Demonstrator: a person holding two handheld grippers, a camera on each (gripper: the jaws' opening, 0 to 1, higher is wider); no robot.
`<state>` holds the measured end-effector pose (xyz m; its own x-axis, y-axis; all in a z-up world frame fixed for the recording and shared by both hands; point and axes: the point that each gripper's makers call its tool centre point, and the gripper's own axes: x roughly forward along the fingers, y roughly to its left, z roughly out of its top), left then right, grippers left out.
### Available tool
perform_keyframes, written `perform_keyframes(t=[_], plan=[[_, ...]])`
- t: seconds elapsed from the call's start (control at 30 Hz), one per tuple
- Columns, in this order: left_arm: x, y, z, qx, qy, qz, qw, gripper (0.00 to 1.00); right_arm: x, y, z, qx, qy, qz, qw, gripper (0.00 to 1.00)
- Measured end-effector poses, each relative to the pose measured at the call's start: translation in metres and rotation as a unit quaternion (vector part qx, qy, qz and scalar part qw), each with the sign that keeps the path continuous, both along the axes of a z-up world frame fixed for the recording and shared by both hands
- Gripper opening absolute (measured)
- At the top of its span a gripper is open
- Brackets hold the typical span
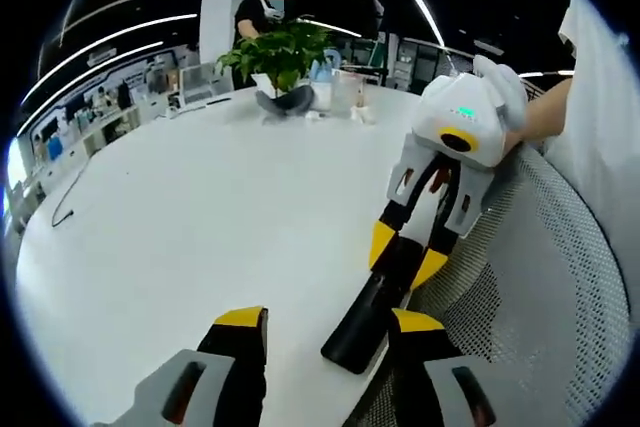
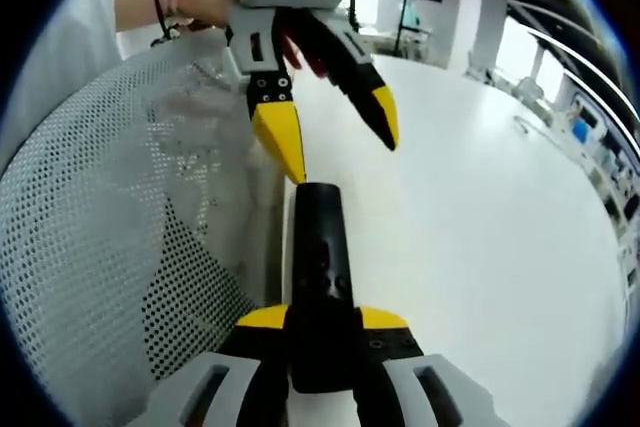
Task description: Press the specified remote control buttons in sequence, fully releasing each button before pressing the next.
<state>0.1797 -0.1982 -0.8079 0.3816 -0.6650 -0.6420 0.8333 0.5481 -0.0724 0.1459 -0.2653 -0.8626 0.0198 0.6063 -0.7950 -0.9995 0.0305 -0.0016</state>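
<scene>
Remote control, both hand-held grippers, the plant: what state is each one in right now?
Remote control: held at one end, lying along the table edge.
Right hand-held gripper: shut on the remote control.
Left hand-held gripper: open, empty.
Potted plant: upright on the white table.

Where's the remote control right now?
The black remote is clamped in the right gripper at the white table's edge, beside the mesh chair.

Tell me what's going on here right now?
A person holds a gripper in each hand over a white table. The right gripper is shut on a black remote, holding it out over the table edge beside a mesh chair. The left gripper hangs open just beyond the remote's far end, not touching it.
</scene>
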Motion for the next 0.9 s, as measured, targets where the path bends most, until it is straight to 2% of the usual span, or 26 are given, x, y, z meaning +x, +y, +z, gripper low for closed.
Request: perform_keyframes(t=[0.3,0.57,0.77,0.9], plan=[[0.006,0.005,0.013,-0.021,-0.025,0.030,0.9990,0.61,0.000,0.000,0.000,0.000,0.000,-0.002,1.0000,0.21],[0.013,0.011,0.029,-0.050,-0.061,0.061,0.9950,0.80,0.000,0.000,0.000,0.000,0.000,-0.003,1.0000,0.21],[0.024,0.018,0.046,-0.079,-0.101,0.092,0.9874,0.96,0.000,0.000,0.000,0.001,0.000,-0.003,1.0000,0.21],[0.029,0.025,0.060,-0.111,-0.129,0.118,0.9784,1.00,0.000,0.000,0.000,0.002,0.000,-0.003,1.0000,0.21]])
